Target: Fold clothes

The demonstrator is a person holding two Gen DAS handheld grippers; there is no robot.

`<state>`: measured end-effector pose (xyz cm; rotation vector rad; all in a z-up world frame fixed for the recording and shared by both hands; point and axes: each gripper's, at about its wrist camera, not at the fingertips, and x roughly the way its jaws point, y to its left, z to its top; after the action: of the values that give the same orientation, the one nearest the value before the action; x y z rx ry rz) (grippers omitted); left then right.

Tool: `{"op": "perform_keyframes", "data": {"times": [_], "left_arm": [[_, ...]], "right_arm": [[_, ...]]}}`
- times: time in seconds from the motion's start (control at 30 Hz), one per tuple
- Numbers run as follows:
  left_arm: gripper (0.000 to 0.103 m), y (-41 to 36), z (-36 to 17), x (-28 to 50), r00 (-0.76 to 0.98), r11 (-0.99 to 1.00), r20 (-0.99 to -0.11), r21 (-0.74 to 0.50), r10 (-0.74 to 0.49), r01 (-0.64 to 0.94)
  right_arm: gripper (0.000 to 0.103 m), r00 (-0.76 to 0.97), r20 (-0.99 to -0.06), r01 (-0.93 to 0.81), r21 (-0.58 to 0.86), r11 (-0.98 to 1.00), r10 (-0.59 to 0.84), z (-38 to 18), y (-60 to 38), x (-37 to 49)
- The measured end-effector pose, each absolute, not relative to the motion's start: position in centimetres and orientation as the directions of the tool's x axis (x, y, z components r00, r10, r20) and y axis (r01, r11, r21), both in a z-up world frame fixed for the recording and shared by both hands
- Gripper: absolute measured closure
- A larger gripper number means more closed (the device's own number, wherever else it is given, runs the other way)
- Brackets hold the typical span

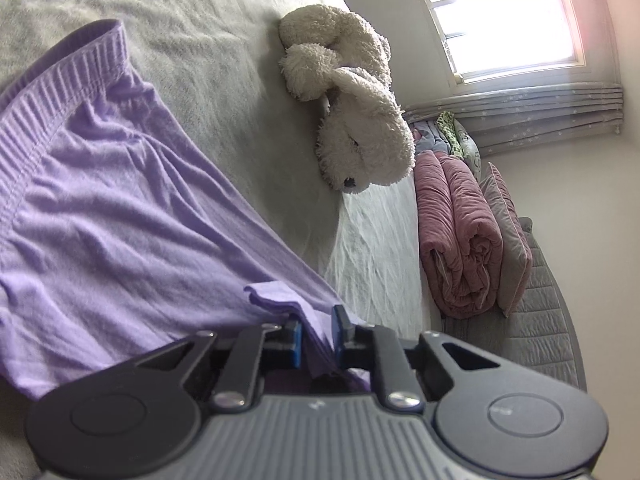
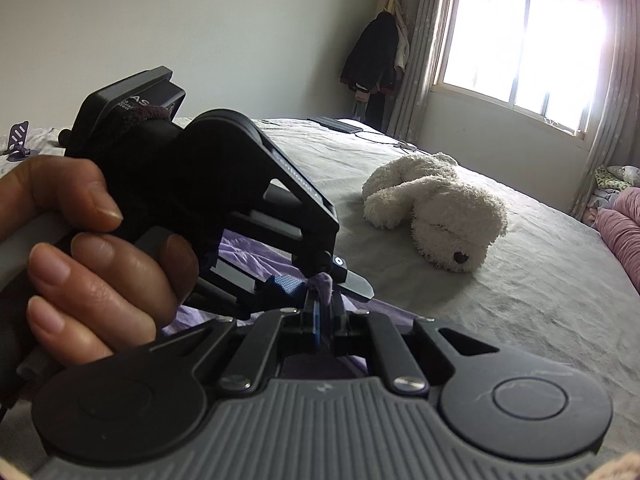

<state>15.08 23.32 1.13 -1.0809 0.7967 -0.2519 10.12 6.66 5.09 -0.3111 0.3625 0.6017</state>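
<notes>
Side by side, left gripper (image 1: 316, 336) and right gripper (image 2: 327, 320) each pinch the purple garment (image 1: 120, 208).

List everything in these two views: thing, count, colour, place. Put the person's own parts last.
purple garment: 1, lilac with a ribbed waistband, spread on the bed, its edge pinched by both tongs
bed cover: 1, pale grey, under everything
plush dog: 1, cream white, lying on the bed beyond the garment
rolled quilt: 1, dusty pink, at the bed's edge
cushion: 1, pale pink-grey, beside the quilt
patterned bedding: a pile, green, white and grey, below the window
window: 1, bright, far wall
curtains: grey with stars, either side of the window
hanging clothes: several, mostly dark, left of the window
left tongs: black with blue pads, shut on garment
right tongs: black, shut on garment
hand: 1, holding the left tongs
</notes>
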Motion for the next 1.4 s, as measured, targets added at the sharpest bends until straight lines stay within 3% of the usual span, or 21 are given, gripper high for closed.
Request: {"op": "perform_keyframes", "data": {"times": [0.17,0.63,0.93,1.03,1.13,1.23,1.3,1.37,1.4], "left_arm": [[0.100,23.2,1.8,15.5,0.695,0.556,-0.489,-0.817,-0.526,-0.154],[0.101,24.4,3.3,16.3,0.707,0.629,-0.505,-0.770,-0.495,-0.109],[0.102,24.9,4.7,17.0,0.706,0.746,-0.556,-0.664,-0.440,-0.058],[0.102,25.7,4.7,17.2,0.708,0.760,-0.559,-0.648,-0.432,-0.049],[0.102,26.5,4.3,17.3,0.701,0.751,-0.567,-0.656,-0.432,-0.069],[0.102,26.4,4.2,17.4,0.699,0.756,-0.572,-0.650,-0.428,-0.069],[0.102,26.3,4.1,17.5,0.692,0.752,-0.577,-0.655,-0.433,-0.075],[0.102,26.5,4.1,17.5,0.686,0.740,-0.579,-0.667,-0.441,-0.087],[0.102,26.6,4.2,17.5,0.686,0.731,-0.576,-0.675,-0.444,-0.094]], "right_arm": [[0.096,0.763,-0.416,-0.600,-0.172,0.782,0.494,4.8,6.9,9.9],[0.095,0.750,-0.390,-0.638,-0.212,0.740,0.535,4.6,8.1,9.9],[0.095,0.744,-0.375,-0.653,-0.233,0.721,0.553,4.7,9.9,9.6],[0.100,0.730,-0.382,-0.670,-0.231,0.706,0.567,4.9,11.2,9.3],[0.101,0.758,-0.394,-0.642,-0.309,0.702,0.520,4.2,12.7,9.0],[0.101,0.764,-0.398,-0.628,-0.276,0.727,0.508,3.7,12.2,9.3],[0.084,0.769,-0.398,-0.617,-0.259,0.743,0.501,3.5,11.8,9.4],[0.054,0.781,-0.390,-0.602,-0.261,0.755,0.488,3.3,11.2,9.0],[0.054,0.793,-0.389,-0.588,-0.286,0.757,0.469,3.1,11.3,9.0]]}}
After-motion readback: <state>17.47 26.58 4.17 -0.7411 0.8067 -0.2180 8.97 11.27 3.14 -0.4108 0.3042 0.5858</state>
